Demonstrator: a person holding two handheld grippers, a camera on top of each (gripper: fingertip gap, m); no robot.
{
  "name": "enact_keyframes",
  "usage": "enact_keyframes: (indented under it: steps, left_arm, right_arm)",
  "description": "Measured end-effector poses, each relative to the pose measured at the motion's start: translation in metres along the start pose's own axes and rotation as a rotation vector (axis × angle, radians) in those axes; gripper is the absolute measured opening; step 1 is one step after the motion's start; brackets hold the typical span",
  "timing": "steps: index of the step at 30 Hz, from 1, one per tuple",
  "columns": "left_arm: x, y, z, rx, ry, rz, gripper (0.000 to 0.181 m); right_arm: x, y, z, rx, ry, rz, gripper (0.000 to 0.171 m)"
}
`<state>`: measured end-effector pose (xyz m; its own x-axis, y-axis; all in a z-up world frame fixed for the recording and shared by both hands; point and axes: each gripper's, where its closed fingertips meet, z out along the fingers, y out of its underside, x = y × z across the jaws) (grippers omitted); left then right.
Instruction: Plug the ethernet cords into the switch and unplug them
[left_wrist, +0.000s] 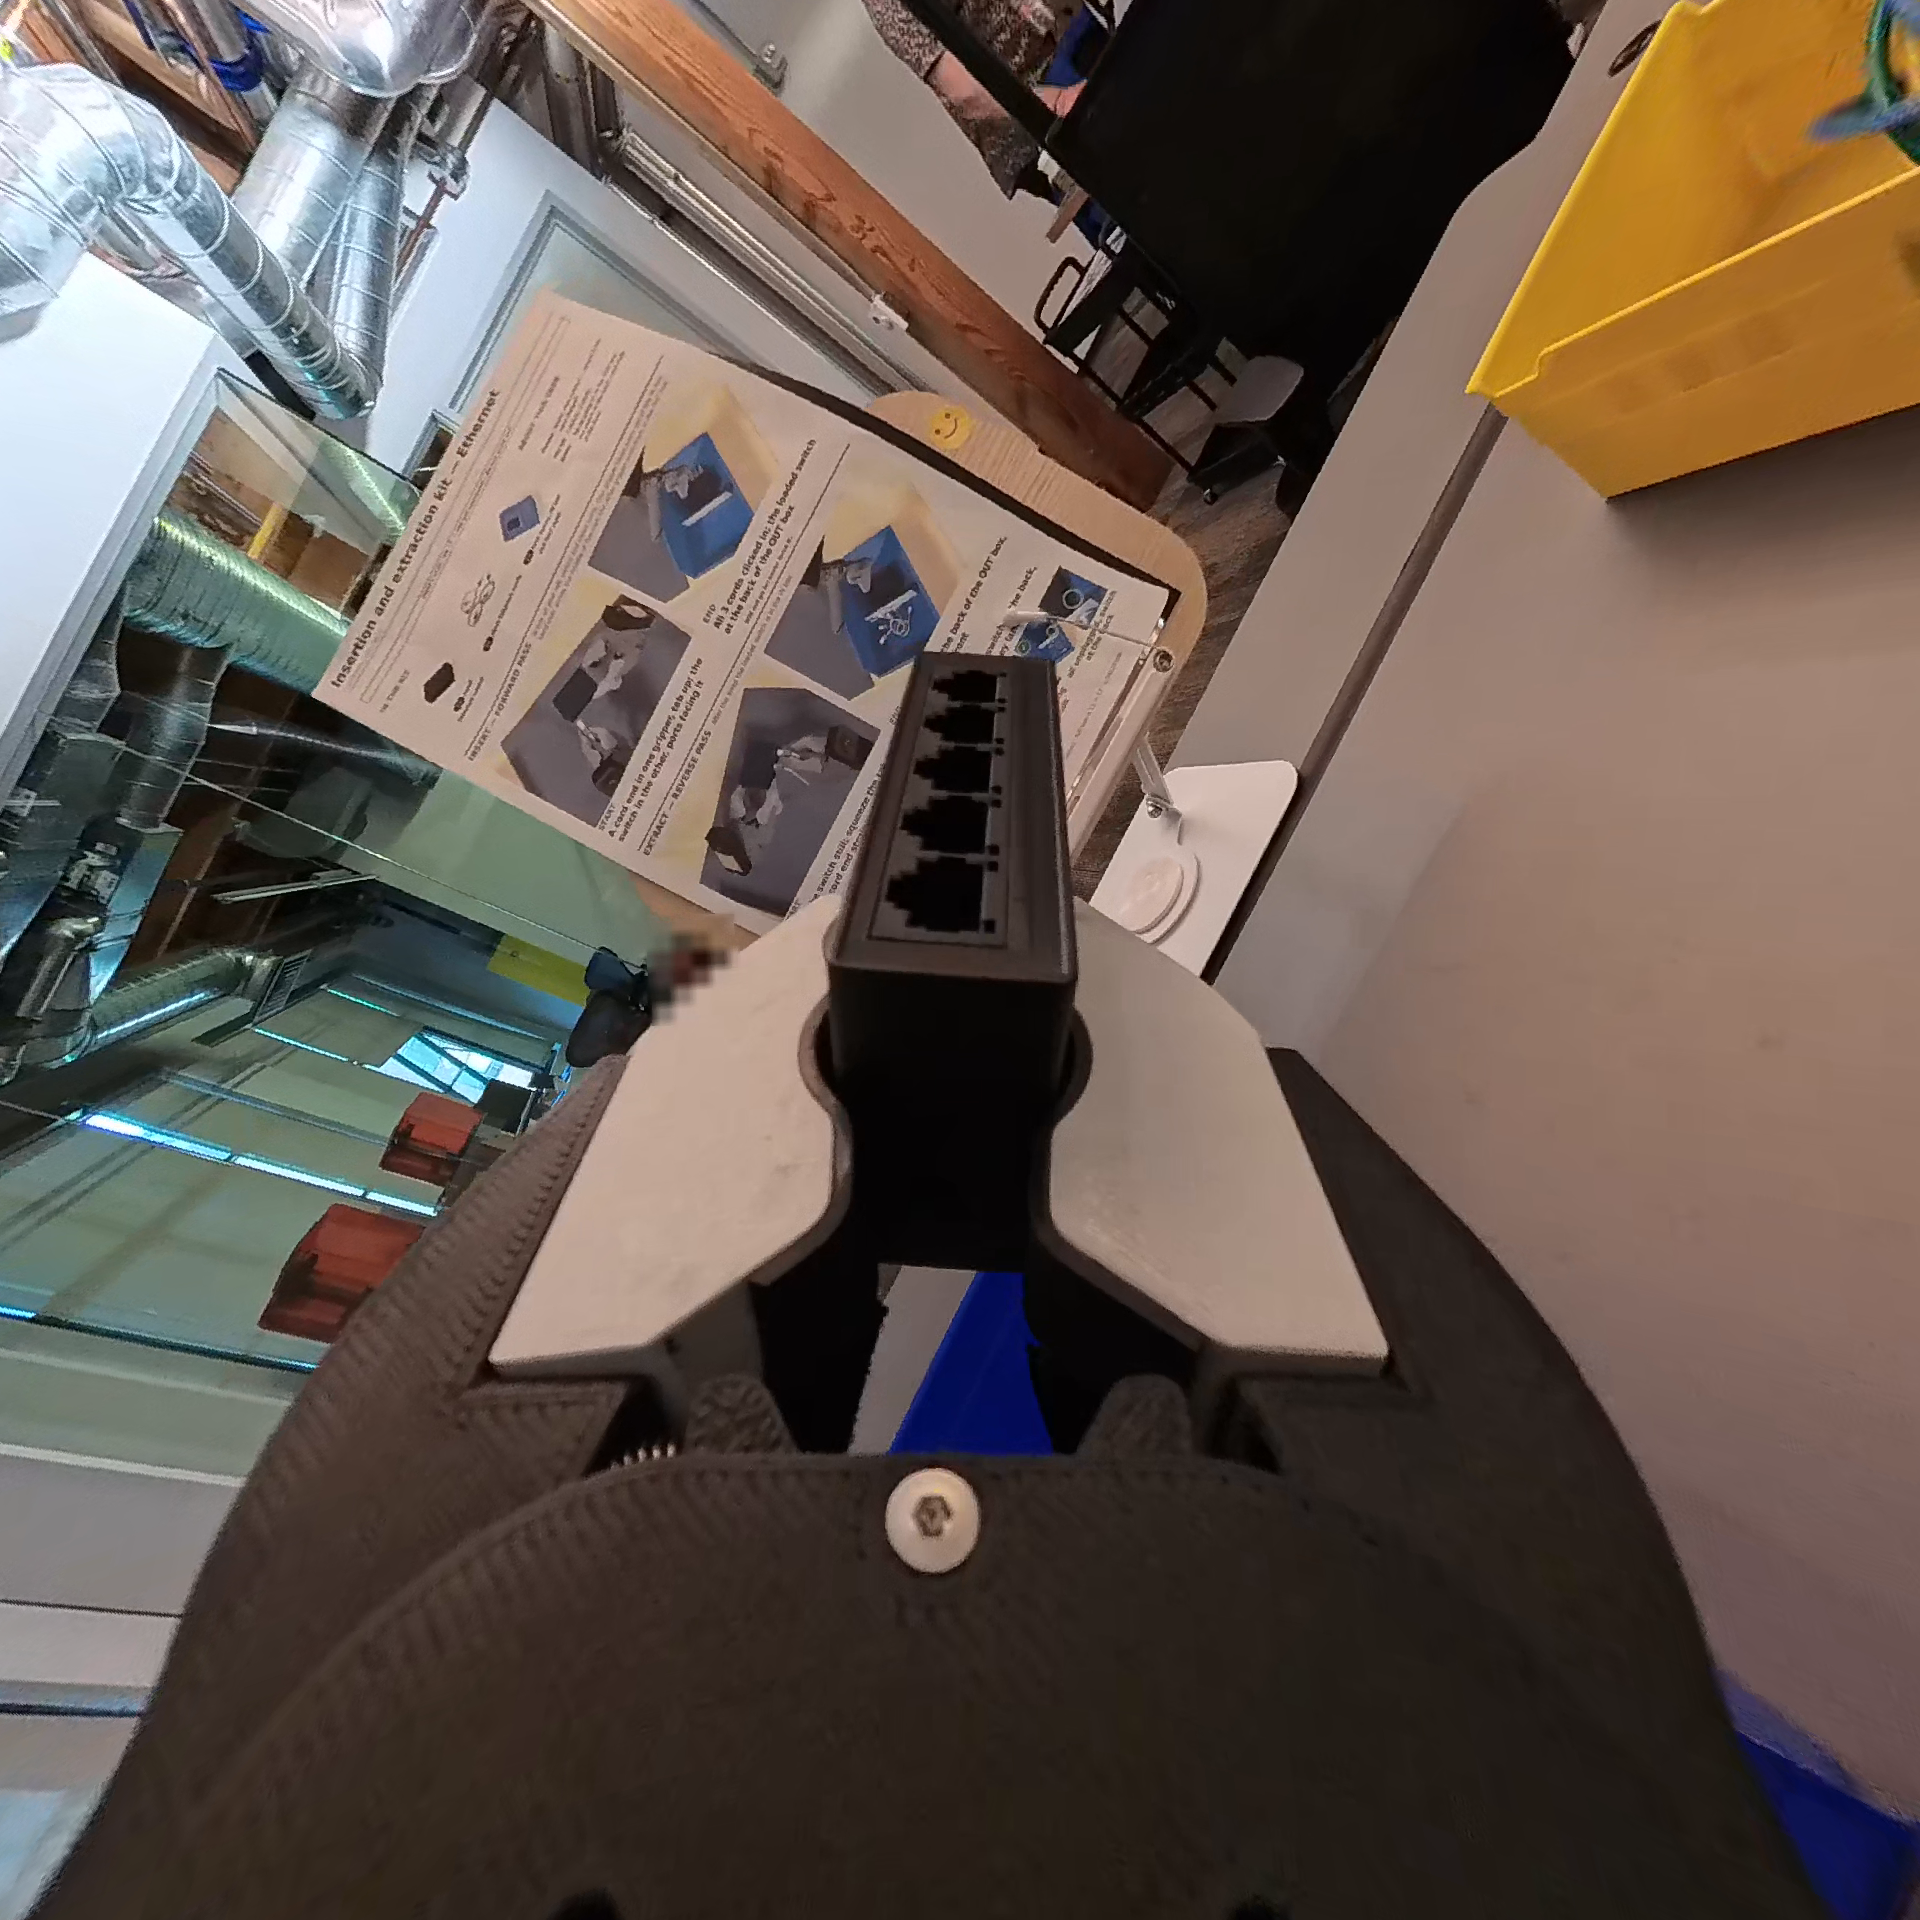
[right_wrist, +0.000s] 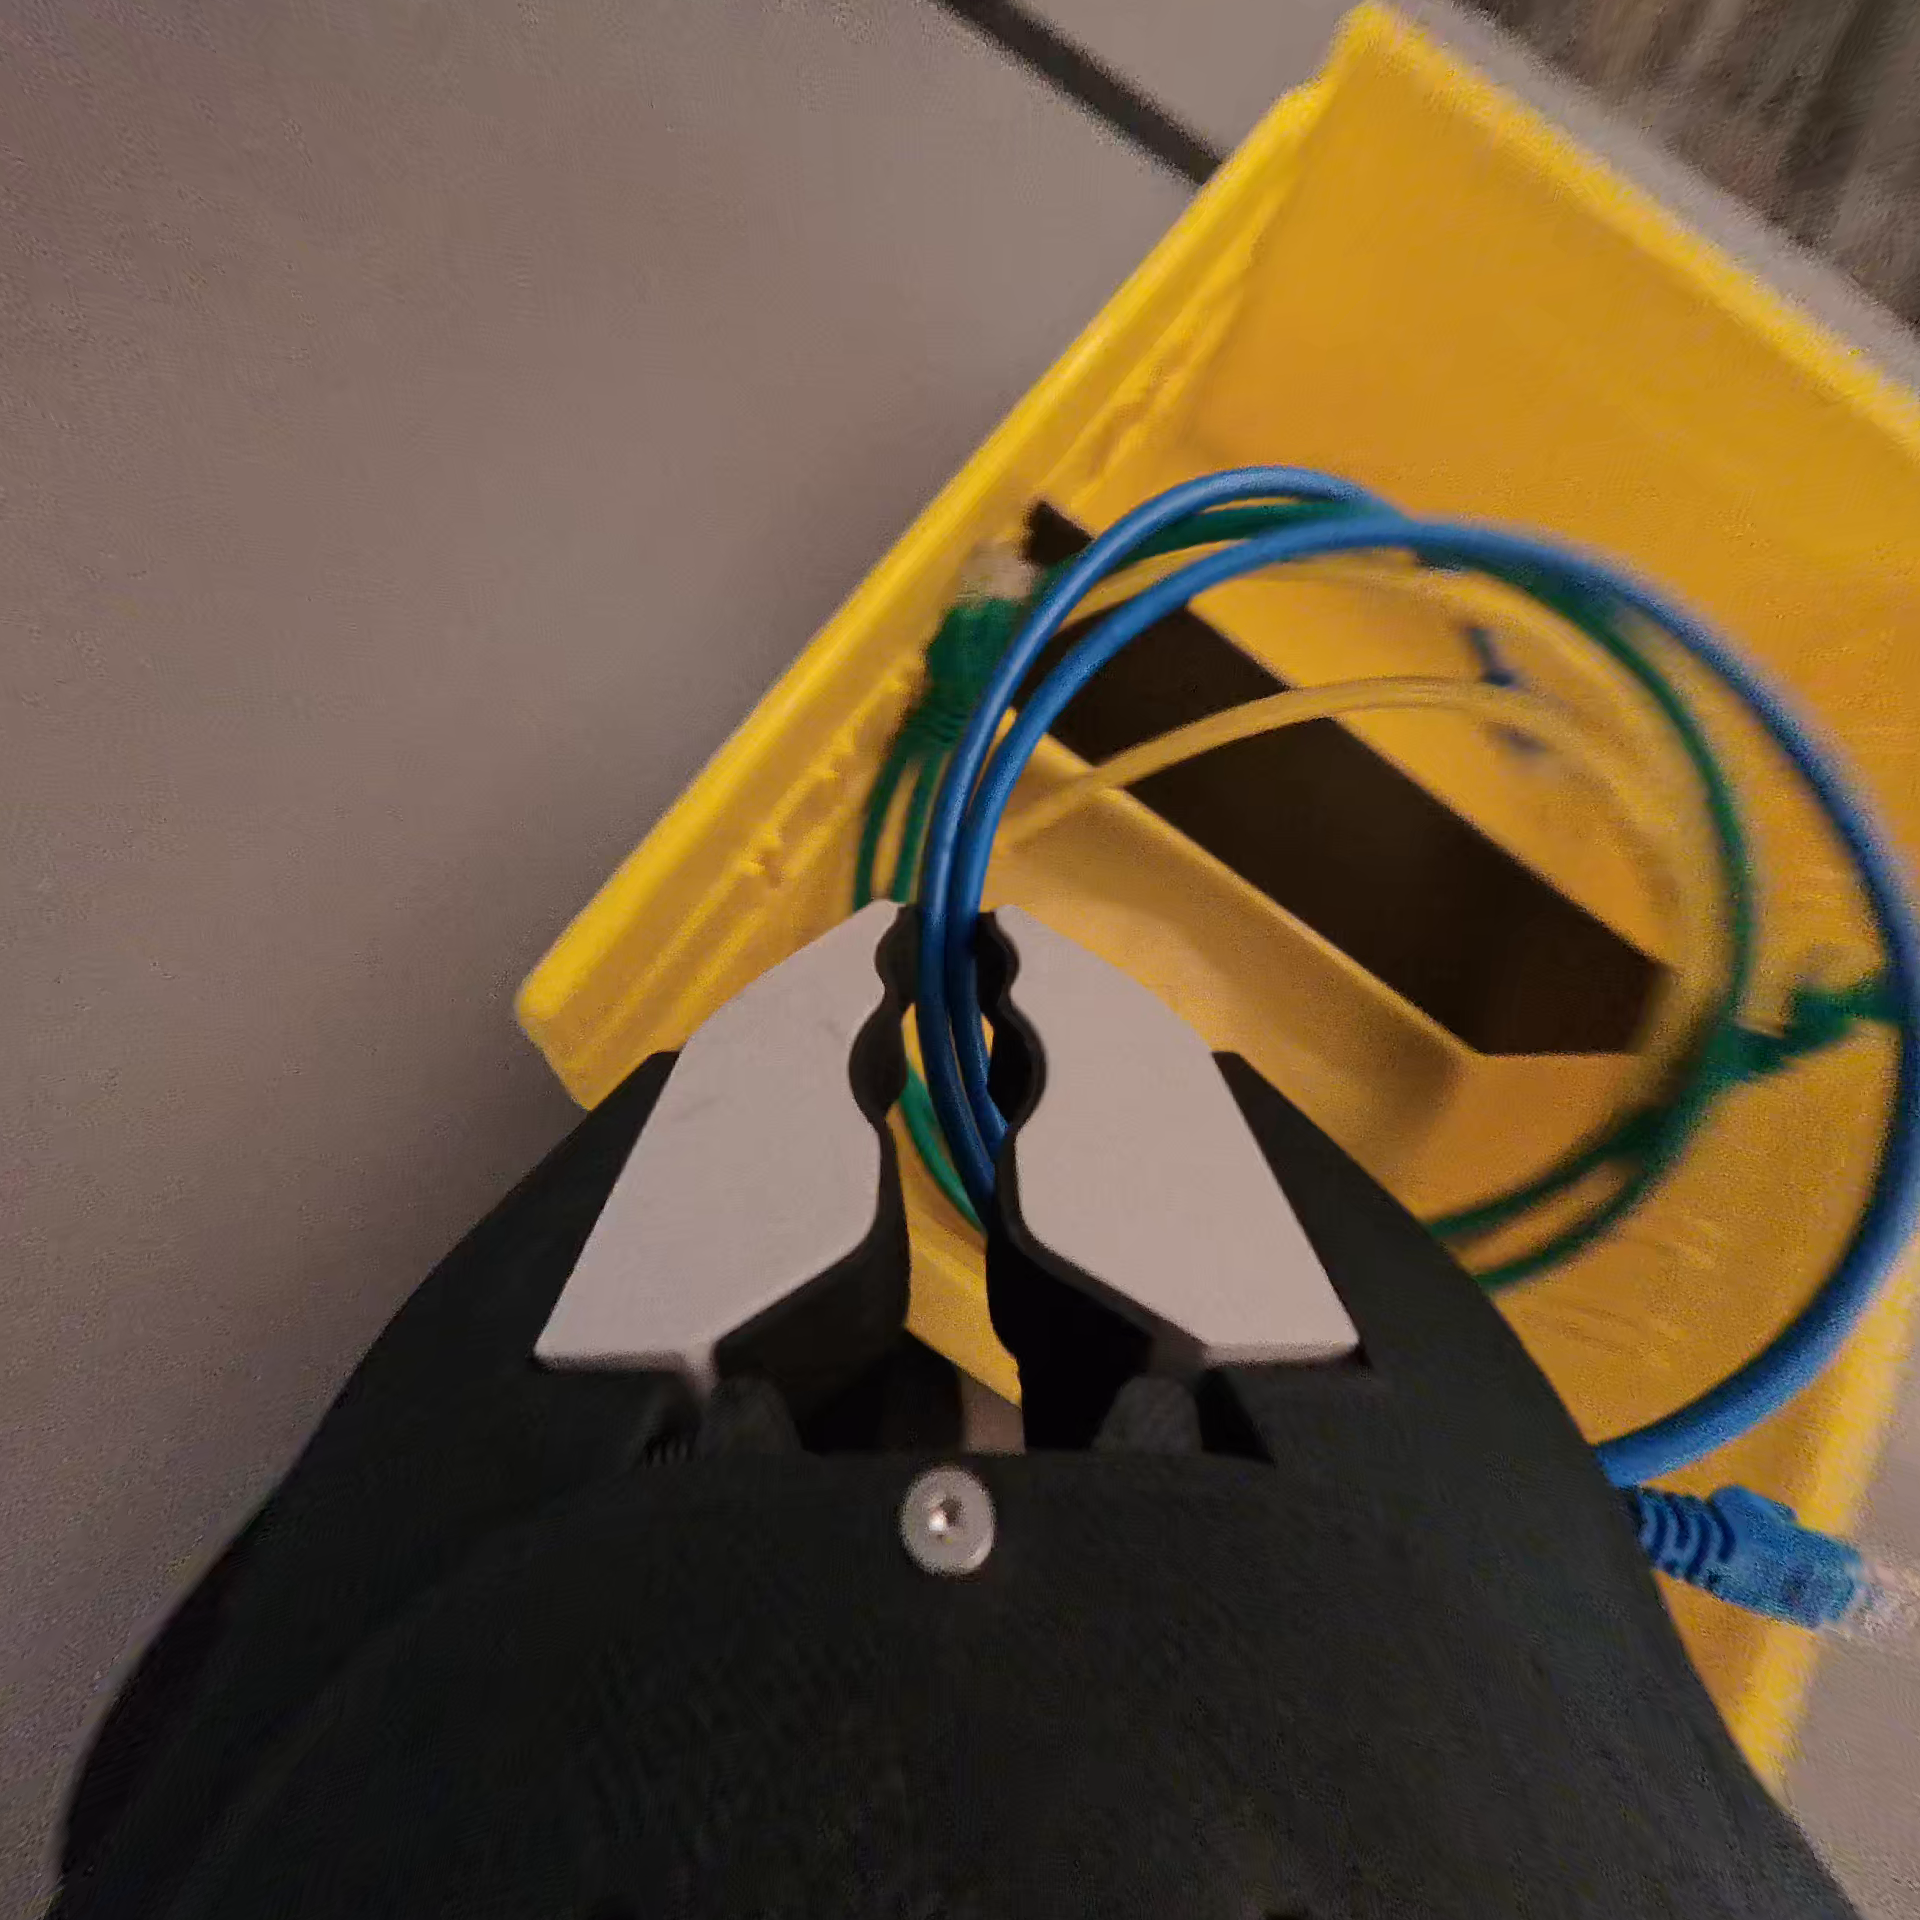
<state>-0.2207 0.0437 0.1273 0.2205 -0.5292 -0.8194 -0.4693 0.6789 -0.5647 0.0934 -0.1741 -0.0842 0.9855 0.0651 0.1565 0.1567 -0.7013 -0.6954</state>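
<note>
My left gripper (left_wrist: 951, 997) is shut on a black ethernet switch (left_wrist: 961, 831) and holds it up in the air, its row of empty ports facing me. My right gripper (right_wrist: 951, 925) is shut on a coiled blue ethernet cord (right_wrist: 1558, 561) above a yellow bin (right_wrist: 1507, 343). A green cord (right_wrist: 961, 665) loops with the blue one and runs between the jaws too. A yellow cord (right_wrist: 1299, 707) lies in the same tangle. The blue plug (right_wrist: 1766, 1558) hangs at the lower right. A black object (right_wrist: 1351, 831) lies in the bin.
The yellow bin (left_wrist: 1714, 312) stands on the grey table (left_wrist: 1662, 935) at the upper right of the left wrist view. An instruction sheet on a wooden stand (left_wrist: 675, 623) stands behind the switch. A blue bin edge (left_wrist: 1829, 1829) shows at the bottom right. Some 45 cm of space lies between my two pairs of fingers.
</note>
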Motion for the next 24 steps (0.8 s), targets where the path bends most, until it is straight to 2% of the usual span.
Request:
enact_keyframes:
  steps: [4,8,10,14,17,19,21,24]
  left_arm:
    - [0.005,-0.003,0.002,0.002,0.013,0.012,0.03]
    - [0.012,-0.006,0.005,0.0,0.031,0.03,0.03]
    - [0.017,-0.009,0.007,0.002,0.045,0.036,0.03]
    - [0.036,-0.022,0.011,0.05,0.108,0.045,0.03]
    - [0.06,-0.042,0.012,0.147,0.202,0.053,0.03]
    - [0.079,-0.06,0.01,0.233,0.286,0.031,0.03]
    - [0.099,-0.074,0.007,0.296,0.372,0.022,0.03]
    - [0.12,-0.083,0.006,0.308,0.422,0.066,0.03]
  right_arm:
    - [-0.011,0.009,0.022,-0.074,-0.049,0.003,0.012]
    - [-0.02,0.018,0.031,-0.135,-0.185,0.088,0.017]
    - [-0.02,0.015,0.029,-0.112,-0.214,0.086,0.02]
    - [-0.006,-0.016,-0.006,0.062,-0.101,0.02,0.032]
    - [-0.005,-0.069,-0.057,0.275,0.073,-0.127,0.036]
    - [-0.046,-0.123,-0.095,0.497,0.069,-0.27,0.044]
    - [-0.111,-0.164,-0.121,0.659,-0.011,-0.449,0.047]
    - [-0.191,-0.193,-0.13,0.699,-0.024,-0.783,0.047]
